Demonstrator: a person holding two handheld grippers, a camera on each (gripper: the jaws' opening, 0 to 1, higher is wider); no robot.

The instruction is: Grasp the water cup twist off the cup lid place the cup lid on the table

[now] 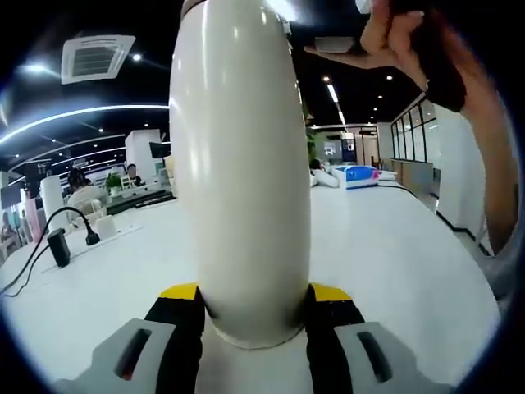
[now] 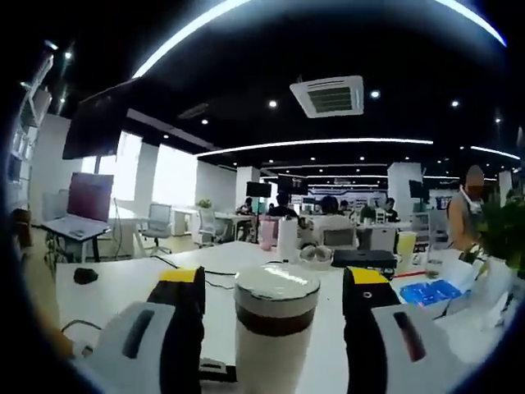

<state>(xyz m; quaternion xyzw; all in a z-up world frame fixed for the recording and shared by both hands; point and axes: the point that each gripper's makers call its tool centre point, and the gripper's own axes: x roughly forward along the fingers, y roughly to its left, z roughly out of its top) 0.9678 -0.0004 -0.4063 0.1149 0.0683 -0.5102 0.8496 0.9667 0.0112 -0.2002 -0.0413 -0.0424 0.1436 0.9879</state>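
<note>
The left gripper [image 1: 254, 316] has its fingers [image 1: 176, 328] clamped on the cup [image 1: 242, 164], a smooth, rigid white body above the counter [image 1: 385, 254]. The right gripper [image 2: 275, 324] is open, fingers flanking the lid [image 2: 276, 283] (likely slippery, so best gripped at its rim).

Water cup [image 1: 238, 164] top and hand [image 1: 402, 37] cut off by the edge

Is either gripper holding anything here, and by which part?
The left gripper grips the white cup around its lower body. The right gripper sits around the lidded top; contact there cannot be told.
</note>
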